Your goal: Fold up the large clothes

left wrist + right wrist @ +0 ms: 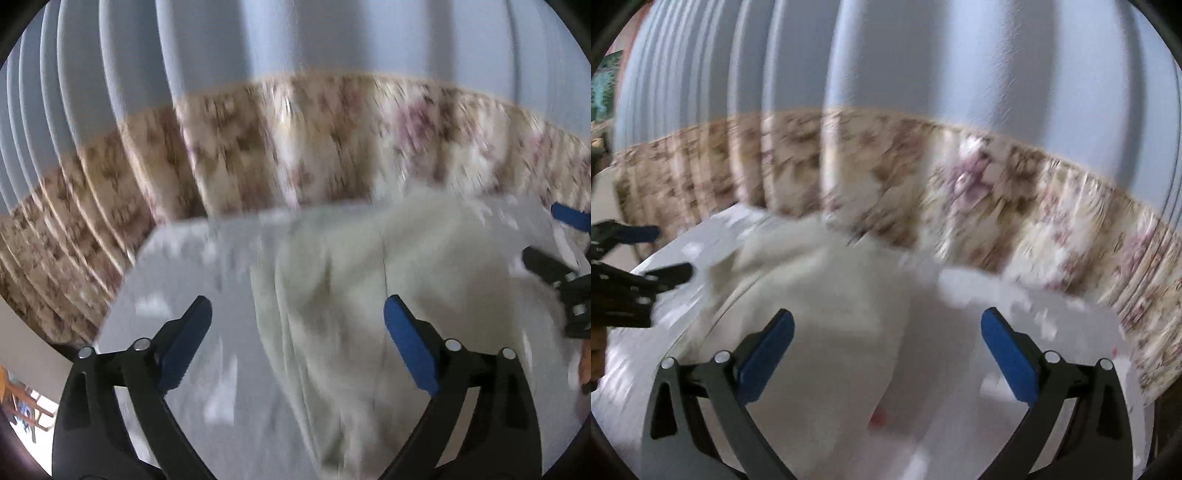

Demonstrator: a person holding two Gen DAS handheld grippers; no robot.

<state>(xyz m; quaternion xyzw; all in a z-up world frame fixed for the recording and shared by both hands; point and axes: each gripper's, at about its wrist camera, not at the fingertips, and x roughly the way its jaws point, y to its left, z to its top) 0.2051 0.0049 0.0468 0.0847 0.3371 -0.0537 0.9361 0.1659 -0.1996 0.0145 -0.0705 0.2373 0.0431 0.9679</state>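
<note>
Left wrist view, cream garment [351, 280] lengthwise away from camera, both grippers' jaws wide apart, empty.

Cream-white garment [369, 295], large and rumpled, lying in loose folds and creases, motion-blurred, filling the centre and lower right of the left wrist view, centre-left in the right wrist view [831, 314], spread flat on a pale surface
</note>
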